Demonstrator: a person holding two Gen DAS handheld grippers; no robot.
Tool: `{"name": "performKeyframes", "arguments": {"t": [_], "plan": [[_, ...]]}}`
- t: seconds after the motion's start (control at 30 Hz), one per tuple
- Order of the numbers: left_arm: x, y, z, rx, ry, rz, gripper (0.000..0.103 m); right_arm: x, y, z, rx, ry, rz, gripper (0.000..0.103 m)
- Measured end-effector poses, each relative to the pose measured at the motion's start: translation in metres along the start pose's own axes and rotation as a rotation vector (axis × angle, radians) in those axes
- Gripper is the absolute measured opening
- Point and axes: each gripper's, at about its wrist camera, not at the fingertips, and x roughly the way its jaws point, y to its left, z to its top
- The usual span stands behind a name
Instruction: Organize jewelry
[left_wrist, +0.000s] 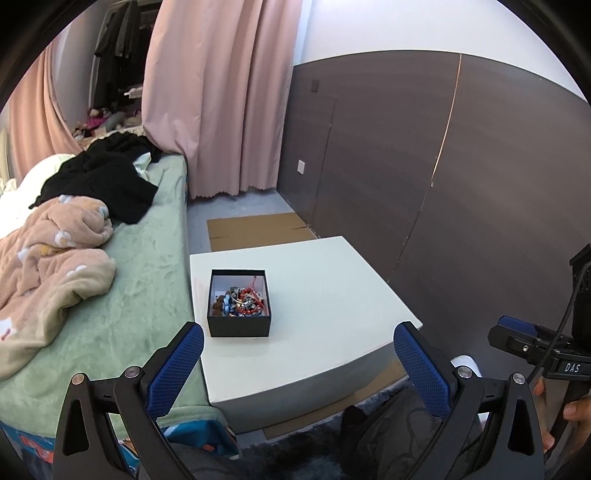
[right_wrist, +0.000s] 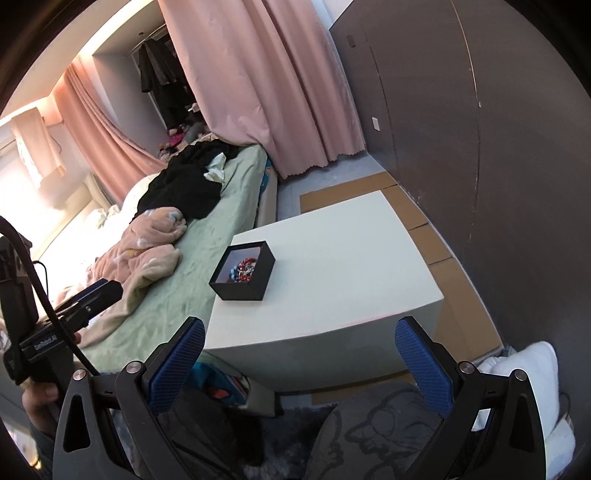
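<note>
A small black box (left_wrist: 239, 304) stands on the left part of a low white table (left_wrist: 325, 295). It holds a tangle of red, blue and silver jewelry (left_wrist: 240, 297). The box (right_wrist: 243, 271) and the jewelry (right_wrist: 243, 269) also show in the right wrist view, on the table (right_wrist: 351, 266). My left gripper (left_wrist: 299, 354) is open and empty, held back from the table's near edge. My right gripper (right_wrist: 299, 350) is open and empty, also short of the near edge. The right gripper shows at the right rim of the left wrist view (left_wrist: 517, 336); the left gripper at the left of the right wrist view (right_wrist: 92, 295).
A bed with a green cover (left_wrist: 140, 280) touches the table's left side, with a pink blanket (left_wrist: 48, 254) and black clothes (left_wrist: 99, 177) on it. Pink curtains (left_wrist: 214, 96) hang behind. A dark wall panel (left_wrist: 443, 166) runs along the right. Cardboard (left_wrist: 255, 227) lies on the floor.
</note>
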Motion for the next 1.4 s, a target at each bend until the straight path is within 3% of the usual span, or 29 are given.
{"name": "performKeyframes", "arguments": {"t": [1.4], "plan": [[-0.007, -0.019, -0.010, 0.017, 0.001, 0.011, 0.103, -0.011, -0.006, -0.015, 0.008, -0.017, -0.034, 0.103]]}}
